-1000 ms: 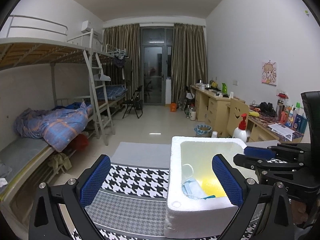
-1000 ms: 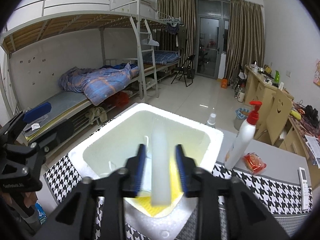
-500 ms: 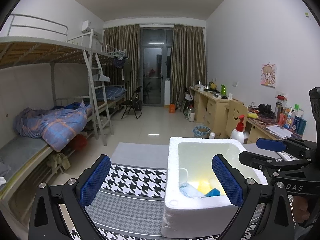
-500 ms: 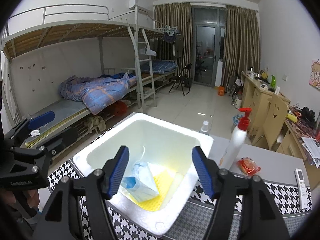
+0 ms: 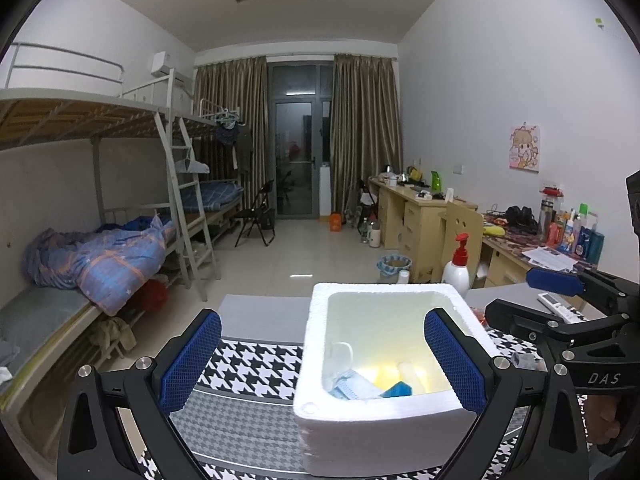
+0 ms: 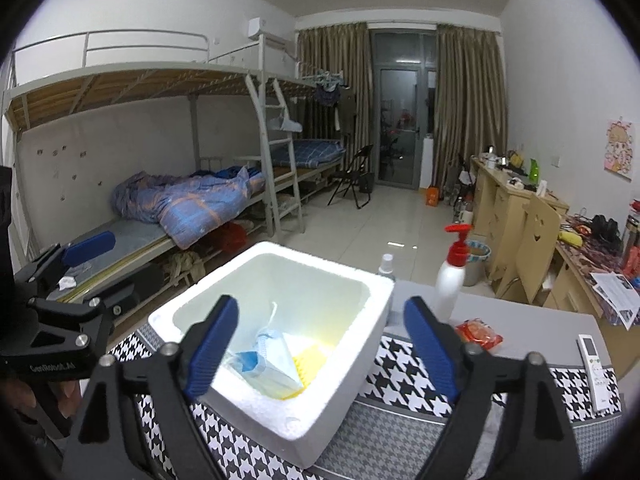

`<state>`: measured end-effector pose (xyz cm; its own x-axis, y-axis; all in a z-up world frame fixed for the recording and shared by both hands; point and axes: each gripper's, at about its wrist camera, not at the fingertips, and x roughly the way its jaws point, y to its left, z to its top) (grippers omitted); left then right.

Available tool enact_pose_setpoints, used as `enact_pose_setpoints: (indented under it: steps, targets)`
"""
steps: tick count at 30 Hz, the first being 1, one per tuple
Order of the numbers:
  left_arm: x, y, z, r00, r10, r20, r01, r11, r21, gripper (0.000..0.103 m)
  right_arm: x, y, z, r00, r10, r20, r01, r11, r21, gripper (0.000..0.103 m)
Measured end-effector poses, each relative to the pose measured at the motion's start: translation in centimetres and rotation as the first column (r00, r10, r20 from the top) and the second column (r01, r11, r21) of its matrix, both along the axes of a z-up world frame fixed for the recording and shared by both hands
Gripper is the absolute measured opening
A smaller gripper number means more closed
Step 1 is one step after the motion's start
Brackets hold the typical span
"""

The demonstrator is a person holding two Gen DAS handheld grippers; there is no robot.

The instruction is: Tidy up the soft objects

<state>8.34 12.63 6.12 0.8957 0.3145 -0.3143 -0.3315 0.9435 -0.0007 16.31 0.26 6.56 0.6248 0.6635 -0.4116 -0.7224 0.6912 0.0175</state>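
Both of our grippers hang over the foam box (image 6: 280,416), and neither holds anything. Our right gripper (image 6: 320,354) is opening, its blue pads widening with nothing between them; through the gap we look straight down into the box, a placing that suits a drop from above. Our left gripper (image 5: 322,358) stands spread wide and empty at the box's near left side, one pad out over the houndstooth cloth (image 5: 248,364) and the other over the box's hollow, so we judge it is waiting rather than working.

Inside the box lie the soft things: a blue face mask (image 6: 264,360) with its ear loop sticking up, resting on a yellow pad (image 6: 310,362). From the left wrist view we also see a pale roll (image 5: 410,372) and a blue scrap (image 5: 398,389) beside the mask. They sit low against the walls, which keeps them gathered.

Outside the box, a pump bottle (image 6: 452,276) stands upright just beyond its far corner, a red packet (image 6: 478,332) lies on the table near the bottle, and a remote (image 6: 596,364) lies well apart at the right edge. We judge the packet the likeliest next soft thing, though we cannot tell how soft it is.
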Motion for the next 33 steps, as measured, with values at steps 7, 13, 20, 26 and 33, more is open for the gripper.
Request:
enact_pose_setpoints:
  steps: [7, 13, 20, 26, 33]
  targets:
    - [0.1, -1.4, 0.4, 1.000, -0.024, 0.003, 0.024, 1.000, 0.016, 0.102, -0.2, -1.2, 0.0, 1.000, -0.020, 0.012, 0.020, 1.000, 0.014, 0.093]
    - [0.1, -2.1, 0.8, 0.999, -0.033, 0.011, 0.032, 0.999, 0.015, 0.102, -0.6, -2.1, 0.0, 0.999, -0.033, 0.035, 0.032, 0.999, 0.023, 0.093]
    - [0.2, -3.4, 1.1, 0.998, -0.054, 0.013, 0.053, 0.998, 0.030, 0.102, -0.8, -3.3, 0.1, 0.998, -0.050, 0.040, 0.048, 0.998, 0.043, 0.093]
    - [0.4, -4.3, 1.5, 0.997, -0.079, 0.023, 0.078, 0.996, 0.033, 0.102, -0.8, -4.7, 0.3, 0.996, -0.085, 0.041, 0.083, 0.995, 0.055, 0.093]
    - [0.7, -5.5, 1.7, 0.994, -0.104, 0.027, 0.103, 0.994, 0.040, 0.102, -0.9, -6.2, 0.5, 0.992, -0.118, 0.045, 0.115, 0.991, 0.065, 0.093]
